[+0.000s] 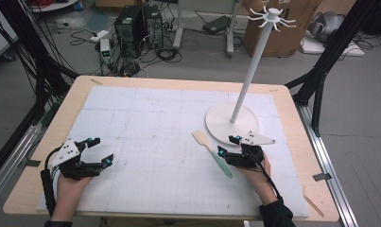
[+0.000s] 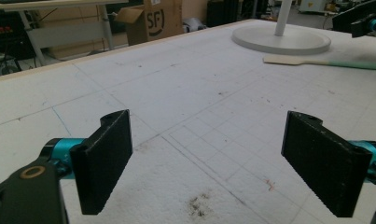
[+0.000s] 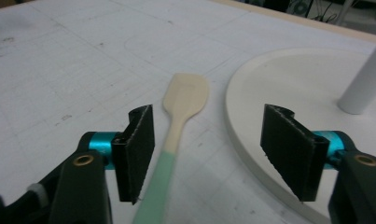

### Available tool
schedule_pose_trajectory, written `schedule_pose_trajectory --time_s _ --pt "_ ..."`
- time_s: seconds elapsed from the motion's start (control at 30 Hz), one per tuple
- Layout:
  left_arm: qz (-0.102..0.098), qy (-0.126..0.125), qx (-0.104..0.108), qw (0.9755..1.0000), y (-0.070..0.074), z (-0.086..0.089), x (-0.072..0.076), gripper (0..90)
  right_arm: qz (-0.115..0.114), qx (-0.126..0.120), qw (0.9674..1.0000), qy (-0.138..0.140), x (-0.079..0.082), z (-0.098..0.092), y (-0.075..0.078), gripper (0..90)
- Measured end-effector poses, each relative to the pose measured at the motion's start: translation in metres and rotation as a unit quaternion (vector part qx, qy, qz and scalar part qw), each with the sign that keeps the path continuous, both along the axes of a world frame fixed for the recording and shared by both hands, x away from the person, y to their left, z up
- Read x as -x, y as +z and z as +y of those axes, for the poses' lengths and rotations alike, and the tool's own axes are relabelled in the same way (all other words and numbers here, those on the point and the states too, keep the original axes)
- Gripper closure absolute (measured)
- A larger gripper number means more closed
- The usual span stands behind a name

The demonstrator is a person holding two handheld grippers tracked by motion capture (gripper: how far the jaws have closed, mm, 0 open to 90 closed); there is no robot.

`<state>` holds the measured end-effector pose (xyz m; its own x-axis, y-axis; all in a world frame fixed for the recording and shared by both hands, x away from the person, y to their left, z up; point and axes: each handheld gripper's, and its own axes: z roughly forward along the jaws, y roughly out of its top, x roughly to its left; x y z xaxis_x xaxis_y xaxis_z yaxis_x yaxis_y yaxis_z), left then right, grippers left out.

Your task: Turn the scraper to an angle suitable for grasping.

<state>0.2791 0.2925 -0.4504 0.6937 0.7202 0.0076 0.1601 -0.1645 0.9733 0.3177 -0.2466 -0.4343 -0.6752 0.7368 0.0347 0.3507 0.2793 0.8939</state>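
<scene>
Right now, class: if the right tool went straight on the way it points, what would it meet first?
Probably the spatula: the right tool is open over its green handle, blade ahead. The stand's round base lies just beside; depth is unclear.

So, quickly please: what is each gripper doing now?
Left gripper: open, holding nothing.
Right gripper: open, jaws on either side of the spatula, not gripping it.

A wooden bench (image 1: 84, 90) carries a white gridded mat (image 1: 155, 142). On the floor beyond stand two black computer towers (image 1: 138, 23) amid loose cables, a white power strip (image 1: 99, 35), and a large cardboard box (image 1: 285, 28), possibly open.
</scene>
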Motion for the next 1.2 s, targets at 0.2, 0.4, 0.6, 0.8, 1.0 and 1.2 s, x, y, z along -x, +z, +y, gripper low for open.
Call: schedule_pose_trajectory --time_s 0.2,0.4,0.6,0.8,1.0,1.2 --pt "0.0 0.002 0.0 1.0 0.0 0.0 0.0 17.1 0.027 0.023 0.9993 0.001 -0.011 0.021 -0.006 46.2" --pt "0.001 0.003 0.001 1.0 0.0 0.0 0.0 17.1 0.055 0.058 0.9968 0.0 -0.017 0.035 -0.011 54.9" --pt "0.001 0.008 0.0 1.0 0.0 0.0 0.0 17.0 0.072 0.087 0.9936 0.004 -0.021 0.048 -0.014 65.2" --pt "0.002 0.008 0.001 1.0 0.0 0.0 0.0 17.1 0.084 0.099 0.9915 0.008 -0.022 0.052 -0.015 76.4" --pt "0.001 0.008 -0.002 1.0 0.0 -0.001 0.0 17.1 0.101 0.086 0.9912 0.003 -0.023 0.051 -0.014 79.8" --pt "0.001 0.008 0.0 1.0 0.0 -0.001 0.0 17.1 0.092 0.078 0.9925 0.017 -0.025 0.05 -0.013 81.4"
